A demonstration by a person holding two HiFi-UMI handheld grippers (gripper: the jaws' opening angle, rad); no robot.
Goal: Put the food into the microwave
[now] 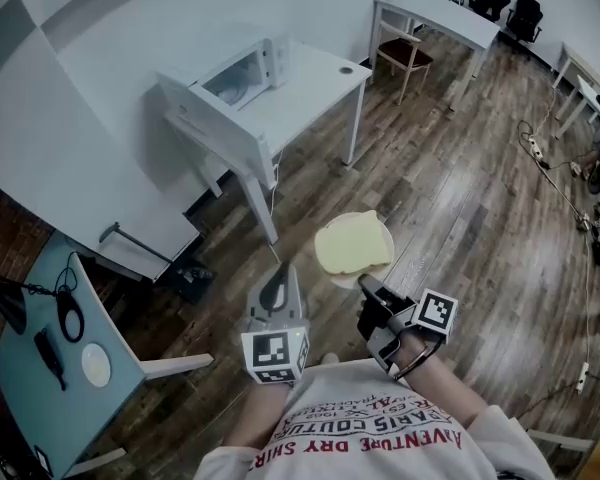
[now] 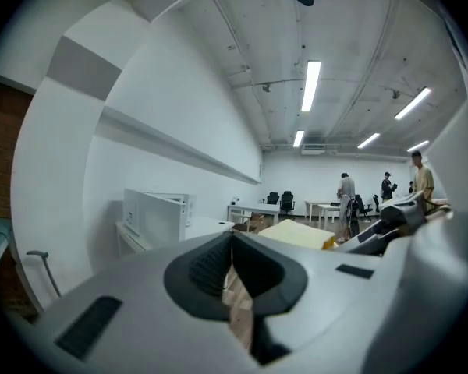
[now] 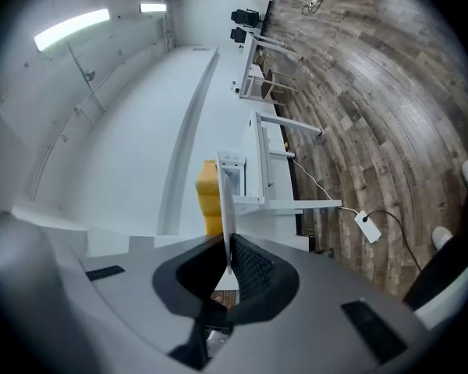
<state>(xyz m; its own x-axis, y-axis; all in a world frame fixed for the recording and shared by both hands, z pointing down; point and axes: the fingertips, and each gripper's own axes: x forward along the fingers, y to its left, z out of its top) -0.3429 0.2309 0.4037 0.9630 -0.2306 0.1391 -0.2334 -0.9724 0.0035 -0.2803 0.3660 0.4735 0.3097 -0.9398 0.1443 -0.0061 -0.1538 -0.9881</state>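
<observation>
A round white plate [image 1: 346, 279] of yellow food [image 1: 352, 245] is pinched level (against spilling) by the right gripper [image 1: 366, 286]. The jaws of the left gripper [image 1: 277, 284] are pressed together.

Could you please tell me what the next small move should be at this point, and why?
Probably carry the plate forward toward the microwave, keeping it level. The right tool is clamped on the plate's rim, and the yellow food lies loose on top. The microwave stands on the white table across the wooden floor, apparently out of reach.
</observation>
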